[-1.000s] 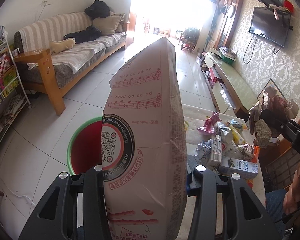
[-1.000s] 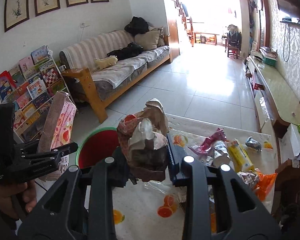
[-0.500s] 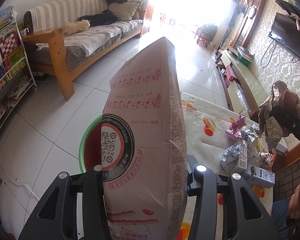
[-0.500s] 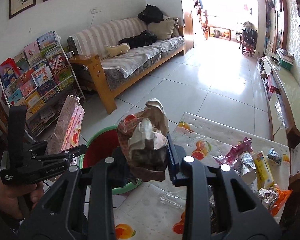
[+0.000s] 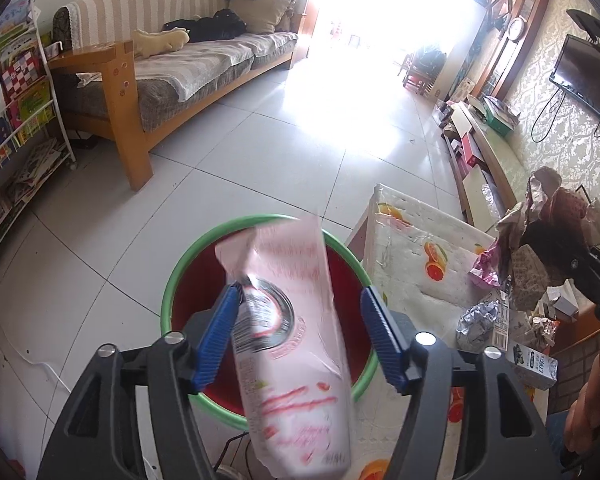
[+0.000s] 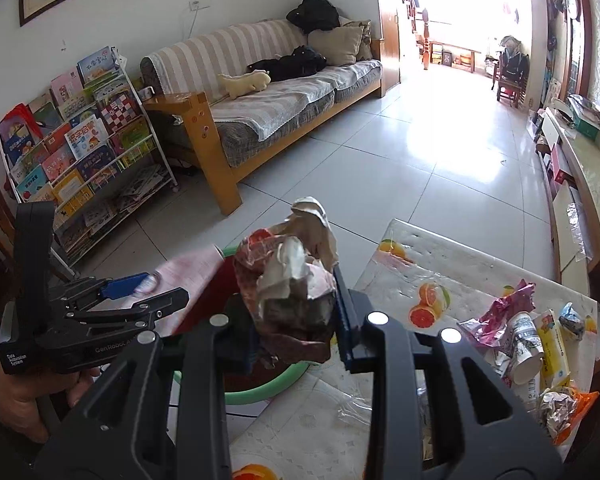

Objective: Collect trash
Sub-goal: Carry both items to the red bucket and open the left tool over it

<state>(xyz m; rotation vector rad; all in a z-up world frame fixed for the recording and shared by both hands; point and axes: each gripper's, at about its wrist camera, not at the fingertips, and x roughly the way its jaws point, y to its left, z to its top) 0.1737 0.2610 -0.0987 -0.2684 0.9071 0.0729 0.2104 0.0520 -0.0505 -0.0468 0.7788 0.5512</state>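
Half a second ago my left gripper (image 5: 300, 328) clamped the pink snack bag (image 5: 296, 344); now its blue fingers (image 5: 220, 336) are spread and the bag, blurred, tips over the green-rimmed red bin (image 5: 172, 292). It looks light, thin and crinkly, easiest pinched flat across its width. My right gripper (image 6: 296, 320) squeezes a crumpled wad of paper and wrappers (image 6: 292, 284), soft and springy, beside the bin above the tabletop (image 6: 452, 268). More trash (image 6: 528, 340) remains there. Print on the bag is too smeared to read; the left gripper's body reads "GenRobot" in the right view.
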